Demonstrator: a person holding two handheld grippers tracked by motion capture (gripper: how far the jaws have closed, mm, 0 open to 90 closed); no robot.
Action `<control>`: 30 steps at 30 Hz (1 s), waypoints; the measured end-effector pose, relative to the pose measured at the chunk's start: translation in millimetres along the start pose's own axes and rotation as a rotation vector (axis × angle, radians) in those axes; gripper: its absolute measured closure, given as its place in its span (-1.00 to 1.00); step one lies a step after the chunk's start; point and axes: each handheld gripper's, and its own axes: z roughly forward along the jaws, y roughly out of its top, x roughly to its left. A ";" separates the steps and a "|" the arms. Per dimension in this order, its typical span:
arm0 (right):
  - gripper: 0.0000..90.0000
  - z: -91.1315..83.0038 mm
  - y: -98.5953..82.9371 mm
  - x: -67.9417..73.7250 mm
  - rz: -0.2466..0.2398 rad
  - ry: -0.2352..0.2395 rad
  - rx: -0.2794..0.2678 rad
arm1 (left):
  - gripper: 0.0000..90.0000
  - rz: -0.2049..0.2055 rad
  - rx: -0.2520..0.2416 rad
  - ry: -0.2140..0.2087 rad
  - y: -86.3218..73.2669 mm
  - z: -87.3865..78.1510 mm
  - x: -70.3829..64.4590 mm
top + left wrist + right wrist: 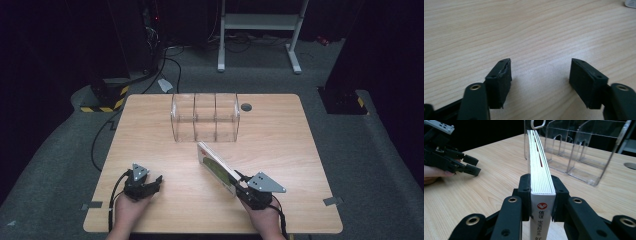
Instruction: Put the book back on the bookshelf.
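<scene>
White book (541,170): 1, in right claw (541,195).

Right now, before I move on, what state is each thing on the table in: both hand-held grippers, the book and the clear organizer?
Left hand-held gripper: open, jaws apart over bare table, holding nothing.
Right hand-held gripper: shut on the book, clamped at its spine end.
Book: closed, held on edge, pointing toward the organizer, not yet inside.
Clear organizer: upright at the table's far side, three compartments, all empty.
Table: bare wood.
</scene>
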 end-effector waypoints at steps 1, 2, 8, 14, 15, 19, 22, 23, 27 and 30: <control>0.65 -1.7 -0.6 -0.3 -0.001 -0.008 -0.002 | -0.27 0.001 -0.003 0.009 1.2 1.8 -0.3; 0.65 -4.2 -1.4 -1.0 0.000 -0.015 0.001 | -0.27 0.010 -0.003 0.014 2.5 2.9 0.0; 0.65 -16.1 -4.4 -4.0 0.005 -0.051 0.010 | -0.33 -0.016 0.007 0.009 8.9 10.7 2.4; 0.64 -26.4 -7.8 -7.3 0.004 -0.106 0.009 | -0.52 -0.049 0.029 -0.007 13.2 17.2 7.4; 0.64 -28.2 -8.4 -8.4 0.011 -0.115 0.012 | -0.55 -0.051 0.031 -0.010 13.4 17.6 9.0; 0.64 -31.6 -9.4 -11.7 0.026 -0.141 0.011 | -0.57 -0.051 0.032 -0.010 13.7 18.3 8.3; 0.63 -32.5 -10.1 -12.8 0.034 -0.166 0.007 | -0.58 -0.052 0.033 -0.009 13.7 18.2 8.2; 0.63 -32.5 -9.9 -13.6 0.038 -0.172 0.007 | -0.58 -0.053 0.033 -0.008 13.5 18.0 7.9; 0.60 -32.2 -9.1 -15.0 0.064 -0.189 0.006 | -0.58 -0.056 0.033 -0.007 12.9 17.3 7.1; 0.58 -30.9 -9.0 -14.3 0.067 -0.199 0.004 | -0.58 -0.056 0.035 -0.007 12.6 16.7 6.8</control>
